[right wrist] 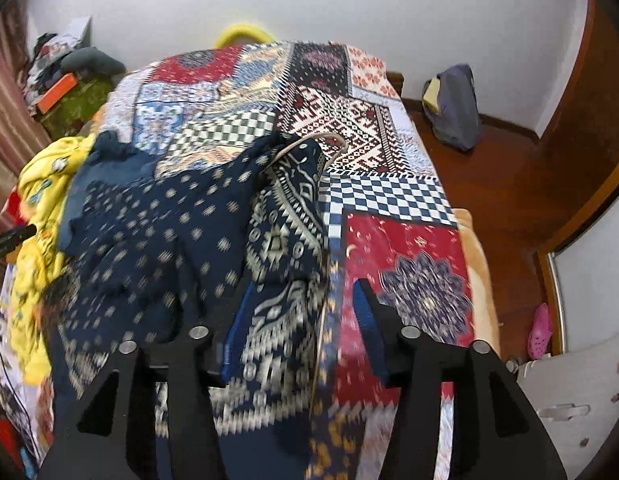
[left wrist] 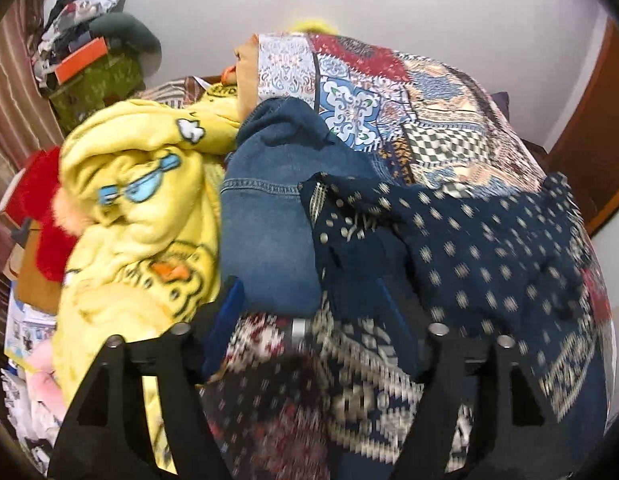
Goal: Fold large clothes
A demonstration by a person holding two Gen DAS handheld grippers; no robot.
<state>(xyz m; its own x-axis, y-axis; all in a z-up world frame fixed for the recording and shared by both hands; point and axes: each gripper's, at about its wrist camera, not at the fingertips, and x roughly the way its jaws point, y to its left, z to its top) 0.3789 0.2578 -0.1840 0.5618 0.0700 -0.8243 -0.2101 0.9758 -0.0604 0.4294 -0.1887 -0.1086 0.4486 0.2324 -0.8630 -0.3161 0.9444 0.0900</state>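
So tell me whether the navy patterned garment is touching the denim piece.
Touching. In the left wrist view the navy patterned garment overlaps the right edge of the denim piece, no gap showing.

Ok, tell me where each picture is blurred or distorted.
Left wrist view: motion blur smears the navy garment low in frame; the yellow blanket is softer too; fisheye bends the bedspread. Right wrist view: the same garment is streaked, the far wall sharper, corners vignetted black.
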